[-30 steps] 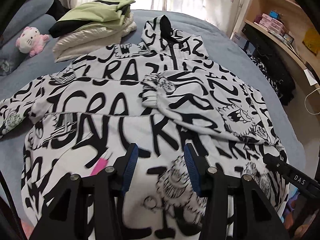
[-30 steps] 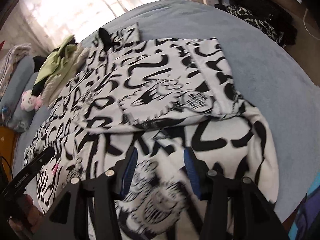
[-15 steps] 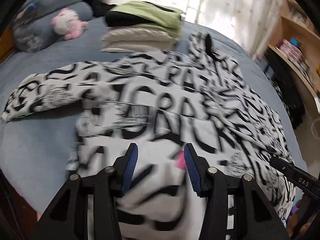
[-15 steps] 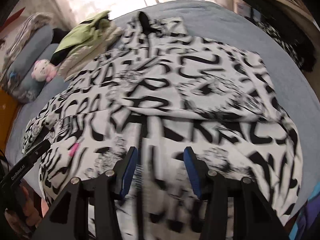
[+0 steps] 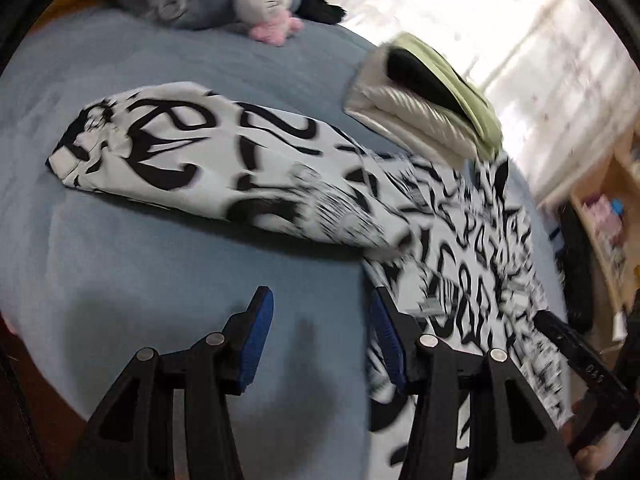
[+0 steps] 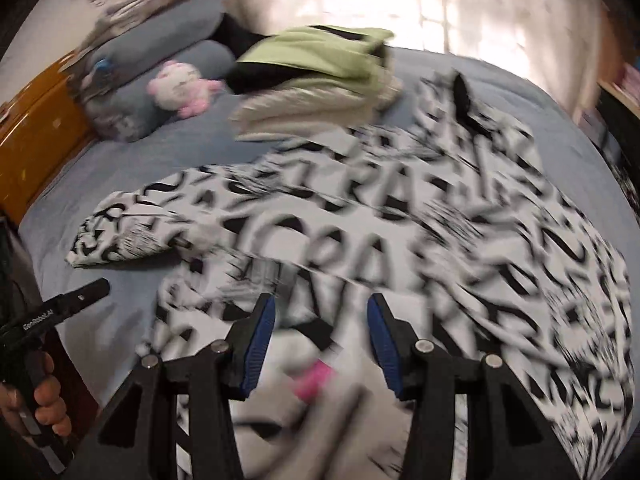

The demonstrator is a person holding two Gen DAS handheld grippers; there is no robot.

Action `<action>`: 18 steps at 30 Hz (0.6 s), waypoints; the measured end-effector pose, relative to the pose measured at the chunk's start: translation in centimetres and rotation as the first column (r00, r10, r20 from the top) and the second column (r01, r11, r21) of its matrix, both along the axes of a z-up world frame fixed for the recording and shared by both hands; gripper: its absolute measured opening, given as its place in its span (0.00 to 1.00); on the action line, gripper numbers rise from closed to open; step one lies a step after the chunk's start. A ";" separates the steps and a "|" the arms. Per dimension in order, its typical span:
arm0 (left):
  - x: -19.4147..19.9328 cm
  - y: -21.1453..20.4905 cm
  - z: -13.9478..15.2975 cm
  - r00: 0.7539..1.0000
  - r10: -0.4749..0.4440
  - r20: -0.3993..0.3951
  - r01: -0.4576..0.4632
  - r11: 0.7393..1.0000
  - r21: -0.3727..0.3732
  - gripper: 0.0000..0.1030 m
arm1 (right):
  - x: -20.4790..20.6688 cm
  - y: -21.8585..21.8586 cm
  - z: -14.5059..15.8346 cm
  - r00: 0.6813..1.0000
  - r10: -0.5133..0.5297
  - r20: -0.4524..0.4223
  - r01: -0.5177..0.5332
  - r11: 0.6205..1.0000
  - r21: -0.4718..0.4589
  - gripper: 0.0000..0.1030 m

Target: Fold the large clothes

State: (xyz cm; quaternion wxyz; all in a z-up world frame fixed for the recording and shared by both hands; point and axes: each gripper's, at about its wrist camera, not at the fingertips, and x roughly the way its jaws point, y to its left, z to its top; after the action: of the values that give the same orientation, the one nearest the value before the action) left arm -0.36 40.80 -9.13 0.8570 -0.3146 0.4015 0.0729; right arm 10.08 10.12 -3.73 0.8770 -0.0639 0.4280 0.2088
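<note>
A white hoodie with black graffiti lettering (image 6: pixel 400 240) lies flat on the blue bed. Its one sleeve (image 5: pixel 200 160) stretches out to the left over the sheet, and the body (image 5: pixel 460 260) fills the right of the left wrist view. My left gripper (image 5: pixel 322 336) hovers over bare blue sheet just left of the hoodie's hem. Its jaws are opening and nothing is between them. My right gripper (image 6: pixel 320 344) hangs over the hoodie's lower body near a pink tag (image 6: pixel 316 378), open and empty. Both views are blurred by motion.
A pile of folded clothes, green on cream (image 6: pixel 320 76), sits behind the hoodie. A pink and white plush toy (image 5: pixel 268 8) leans on grey pillows (image 6: pixel 160 92). An orange wooden bed frame (image 6: pixel 36 132) runs along the left. Shelves (image 5: pixel 608 220) stand at the right.
Both grippers swept left across the hoodie and rolled. The left one went from over the hem to over bare sheet below the sleeve. The right one went from the right side to mid-hem.
</note>
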 end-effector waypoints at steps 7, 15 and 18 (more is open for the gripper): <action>-0.6 9.1 -3.1 0.990 0.132 0.045 -0.121 0.974 -0.189 0.51 | 0.7 8.0 -0.8 0.993 0.120 -0.004 -0.120 0.993 -0.002 0.47; 0.5 15.1 -6.2 0.972 0.235 0.009 -0.225 0.943 -0.246 0.50 | 1.9 11.4 -2.9 0.989 0.142 -0.035 -0.143 0.989 -0.045 0.47; 1.4 16.1 -6.4 0.972 0.236 0.010 -0.229 0.949 -0.217 0.50 | 3.0 11.6 -3.4 0.992 0.123 -0.039 -0.125 0.991 -0.056 0.47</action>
State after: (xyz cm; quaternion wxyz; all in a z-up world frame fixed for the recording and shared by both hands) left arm 1.07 56.91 -15.54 0.8105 -0.4515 0.3519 0.1240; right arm 13.04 21.75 -7.14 0.8525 -0.1120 0.4444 0.2513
